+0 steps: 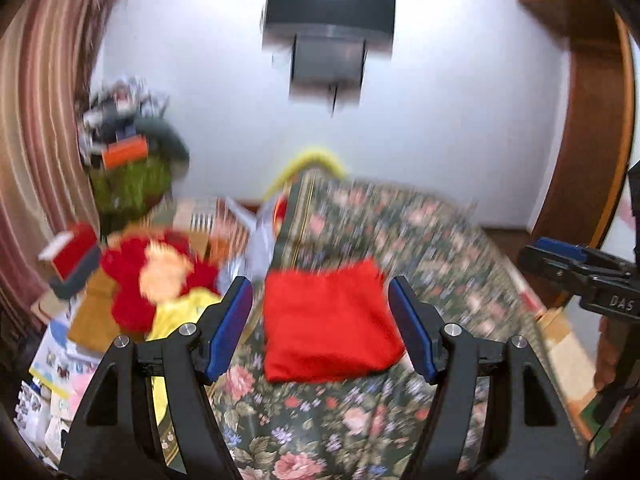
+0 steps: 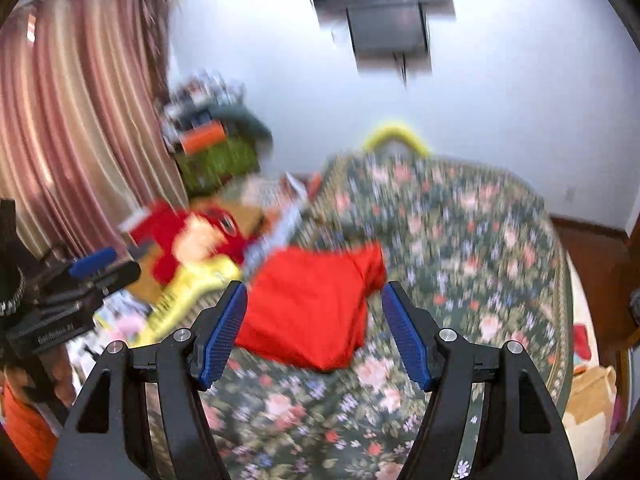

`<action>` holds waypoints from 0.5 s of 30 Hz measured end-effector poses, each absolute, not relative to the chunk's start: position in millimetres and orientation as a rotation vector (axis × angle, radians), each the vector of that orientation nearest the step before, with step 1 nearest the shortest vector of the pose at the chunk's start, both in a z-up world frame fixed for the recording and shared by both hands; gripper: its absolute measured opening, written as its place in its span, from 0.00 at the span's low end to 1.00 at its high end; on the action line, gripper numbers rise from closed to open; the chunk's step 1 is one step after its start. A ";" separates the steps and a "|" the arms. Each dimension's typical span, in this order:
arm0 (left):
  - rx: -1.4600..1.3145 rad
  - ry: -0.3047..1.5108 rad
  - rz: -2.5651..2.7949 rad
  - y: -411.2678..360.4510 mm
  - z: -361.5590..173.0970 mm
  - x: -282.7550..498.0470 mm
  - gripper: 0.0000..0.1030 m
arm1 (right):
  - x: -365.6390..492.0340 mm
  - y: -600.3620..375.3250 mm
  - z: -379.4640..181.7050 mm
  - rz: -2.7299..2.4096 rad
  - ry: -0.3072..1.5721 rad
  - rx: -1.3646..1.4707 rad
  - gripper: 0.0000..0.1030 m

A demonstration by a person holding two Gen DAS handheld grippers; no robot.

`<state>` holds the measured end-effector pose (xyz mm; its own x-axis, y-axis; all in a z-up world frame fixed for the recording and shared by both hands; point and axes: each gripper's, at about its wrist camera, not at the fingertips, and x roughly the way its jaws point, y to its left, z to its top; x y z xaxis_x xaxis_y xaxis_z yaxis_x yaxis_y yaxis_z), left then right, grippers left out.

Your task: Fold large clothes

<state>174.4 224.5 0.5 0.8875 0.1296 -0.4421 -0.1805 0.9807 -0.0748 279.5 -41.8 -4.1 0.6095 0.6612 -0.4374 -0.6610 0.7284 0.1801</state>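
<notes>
Right claw (image 2: 314, 320) spread wide, empty, above blurred, seemingly folded red garment (image 2: 312, 304) on floral bedspread (image 2: 460, 240)

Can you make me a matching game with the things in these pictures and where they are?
Things:
1. folded red garment
2. dark flat television
3. striped pink curtain
4. yellow toy keyboard

Places:
A. hanging at the far left
B. lying on the floral bedspread
C. mounted high on the white wall
D. in the clutter left of the bed

Pairs: 1-B, 2-C, 3-A, 4-D
</notes>
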 end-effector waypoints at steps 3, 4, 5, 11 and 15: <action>-0.119 0.331 0.147 208.1 29.9 131.8 0.67 | 242.1 -56.7 21.0 0.768 0.376 0.015 0.64; -0.115 0.303 0.142 203.5 35.9 121.7 0.67 | 231.3 -61.0 25.9 0.769 0.338 0.021 0.64; -0.110 0.268 0.140 196.8 42.6 108.2 0.67 | 217.0 -67.1 32.6 0.770 0.293 0.031 0.64; -0.079 0.129 0.148 167.9 57.7 48.2 0.67 | 165.0 -82.3 43.3 0.776 0.179 0.061 0.64; -0.079 0.088 0.172 157.7 54.8 24.5 0.67 | 149.1 -83.2 40.9 0.754 0.156 0.066 0.71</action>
